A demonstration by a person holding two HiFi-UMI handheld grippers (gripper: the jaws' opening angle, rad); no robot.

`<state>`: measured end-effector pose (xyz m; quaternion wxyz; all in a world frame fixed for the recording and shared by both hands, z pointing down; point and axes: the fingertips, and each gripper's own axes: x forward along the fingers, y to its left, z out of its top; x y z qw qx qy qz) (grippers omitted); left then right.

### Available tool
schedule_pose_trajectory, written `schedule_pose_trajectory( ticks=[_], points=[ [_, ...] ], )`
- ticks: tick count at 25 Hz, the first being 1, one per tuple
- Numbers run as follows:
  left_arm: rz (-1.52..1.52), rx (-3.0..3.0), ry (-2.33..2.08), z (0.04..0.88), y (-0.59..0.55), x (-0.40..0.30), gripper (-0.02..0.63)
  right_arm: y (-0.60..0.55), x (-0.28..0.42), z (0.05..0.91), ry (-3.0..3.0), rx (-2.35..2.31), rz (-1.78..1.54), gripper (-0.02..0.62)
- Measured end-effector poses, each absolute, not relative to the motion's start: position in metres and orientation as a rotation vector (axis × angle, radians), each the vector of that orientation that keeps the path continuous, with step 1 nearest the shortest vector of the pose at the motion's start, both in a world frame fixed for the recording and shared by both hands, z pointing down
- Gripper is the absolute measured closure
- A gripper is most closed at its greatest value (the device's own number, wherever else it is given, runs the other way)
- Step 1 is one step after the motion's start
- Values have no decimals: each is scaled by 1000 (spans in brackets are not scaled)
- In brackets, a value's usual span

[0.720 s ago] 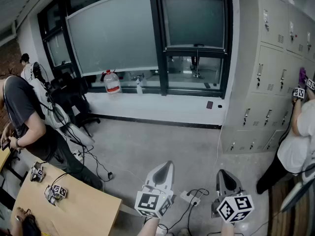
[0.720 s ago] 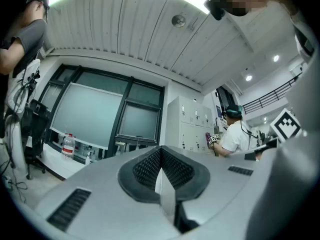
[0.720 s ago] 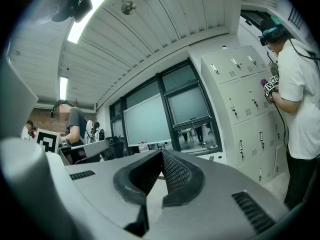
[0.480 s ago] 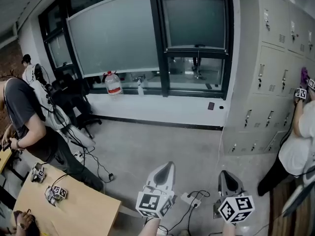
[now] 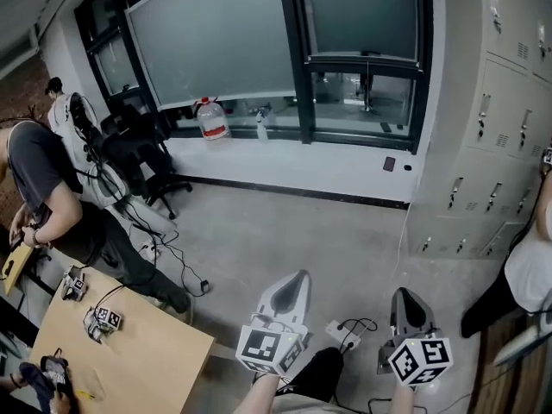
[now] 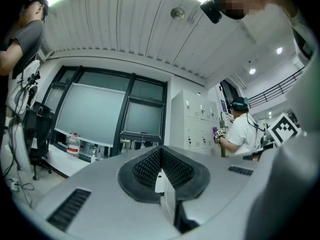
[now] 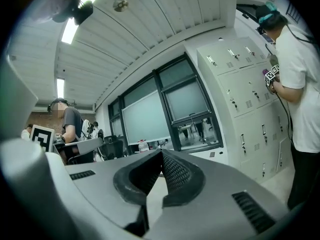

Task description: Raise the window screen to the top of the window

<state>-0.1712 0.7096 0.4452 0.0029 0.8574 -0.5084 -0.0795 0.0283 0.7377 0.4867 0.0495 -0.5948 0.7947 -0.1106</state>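
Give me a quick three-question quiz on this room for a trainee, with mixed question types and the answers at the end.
1. True or false: the left tool is clamped on the window.
2. What stands on the window ledge? A: a large water bottle. B: a potted plant. C: a cardboard box.
3. Fill in: in the head view, the grey lockers stand to the ___ of the window.
Key: 1 false, its jaws are together on nothing, with open floor between it and the window. 2 A. 3 right.
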Motion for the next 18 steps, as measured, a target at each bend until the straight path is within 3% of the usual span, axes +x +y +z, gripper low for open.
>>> schedule_pose_trajectory(
  ticks=[9, 18],
  points=[
    [-257, 2623, -1593, 475, 585, -167, 603, 626, 54, 515, 2434, -1843, -395, 589],
    [-352, 2644, -1614, 434, 400, -182, 603, 437, 55, 491, 2423, -1879, -345, 589]
  ],
)
